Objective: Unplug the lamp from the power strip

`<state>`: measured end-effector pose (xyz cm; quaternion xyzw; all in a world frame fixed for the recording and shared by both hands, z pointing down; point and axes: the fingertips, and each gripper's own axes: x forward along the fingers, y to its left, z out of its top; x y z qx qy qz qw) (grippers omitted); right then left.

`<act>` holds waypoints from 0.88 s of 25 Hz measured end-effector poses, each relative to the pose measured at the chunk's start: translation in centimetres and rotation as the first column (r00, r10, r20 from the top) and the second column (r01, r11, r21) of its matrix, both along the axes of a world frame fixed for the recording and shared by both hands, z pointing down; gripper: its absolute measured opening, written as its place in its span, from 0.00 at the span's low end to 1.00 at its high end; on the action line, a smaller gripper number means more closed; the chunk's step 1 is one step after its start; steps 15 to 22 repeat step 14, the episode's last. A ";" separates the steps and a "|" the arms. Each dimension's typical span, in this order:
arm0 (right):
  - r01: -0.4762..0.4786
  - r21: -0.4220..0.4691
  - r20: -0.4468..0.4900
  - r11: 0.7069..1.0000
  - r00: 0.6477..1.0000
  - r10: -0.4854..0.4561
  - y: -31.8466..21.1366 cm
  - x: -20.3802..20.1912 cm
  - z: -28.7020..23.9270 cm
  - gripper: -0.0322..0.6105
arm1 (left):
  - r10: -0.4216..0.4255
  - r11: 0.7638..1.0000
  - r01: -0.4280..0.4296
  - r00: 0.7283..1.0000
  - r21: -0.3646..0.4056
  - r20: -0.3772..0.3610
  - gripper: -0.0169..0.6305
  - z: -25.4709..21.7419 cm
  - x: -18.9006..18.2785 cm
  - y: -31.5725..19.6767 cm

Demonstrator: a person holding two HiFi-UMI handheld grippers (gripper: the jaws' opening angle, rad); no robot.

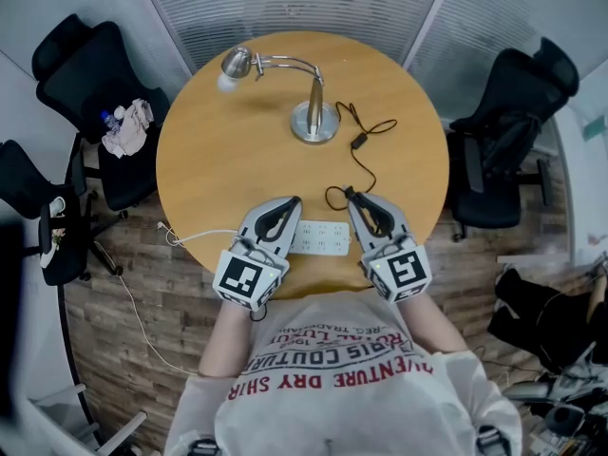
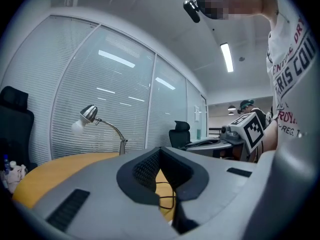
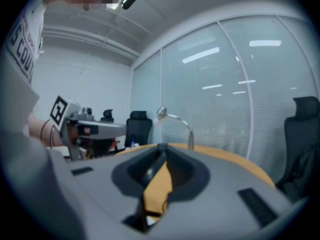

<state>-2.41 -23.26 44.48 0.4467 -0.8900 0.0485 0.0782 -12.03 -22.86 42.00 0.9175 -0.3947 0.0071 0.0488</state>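
Note:
A silver desk lamp [image 1: 314, 120] stands at the far side of the round wooden table [image 1: 218, 150]. Its black cord [image 1: 359, 142] trails toward me and loops at the tip of my right gripper [image 1: 351, 193]. The cord's end and plug are hidden under that gripper. A white power strip [image 1: 320, 238] lies between the two grippers near the table's front edge. My left gripper [image 1: 294, 200] rests at the strip's left end. Both grippers' tips look shut, with nothing seen between them. The lamp [image 2: 89, 114] and cord [image 2: 167, 194] show past the left gripper [image 2: 160, 150]. The right gripper [image 3: 161, 146] also faces the lamp [image 3: 162, 112].
The strip's white cable [image 1: 190, 237] runs off the table's left edge to the wooden floor. Black office chairs stand at the left [image 1: 90, 65] and right [image 1: 513, 93]. One chair at the left holds cloths and a bottle [image 1: 128, 126]. A glass wall with blinds stands behind the table.

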 end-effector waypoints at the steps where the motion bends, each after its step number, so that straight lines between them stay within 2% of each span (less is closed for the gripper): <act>1: 0.002 0.001 0.000 1.000 1.000 -0.002 0.0 0.0 0.0 0.16 | 0.002 1.000 -0.002 1.000 -0.002 0.012 0.07 0.1 0.2 0.0; 7: -0.011 0.017 -0.003 1.000 1.000 0.011 0.0 0.0 -0.3 0.16 | 0.003 1.000 -0.003 1.000 -0.024 0.008 0.07 0.6 0.3 0.2; 22: -0.007 0.016 -0.004 1.000 1.000 0.007 0.0 -0.3 -0.1 0.16 | -0.006 1.000 0.006 1.000 -0.014 0.003 0.07 0.8 -0.2 -0.3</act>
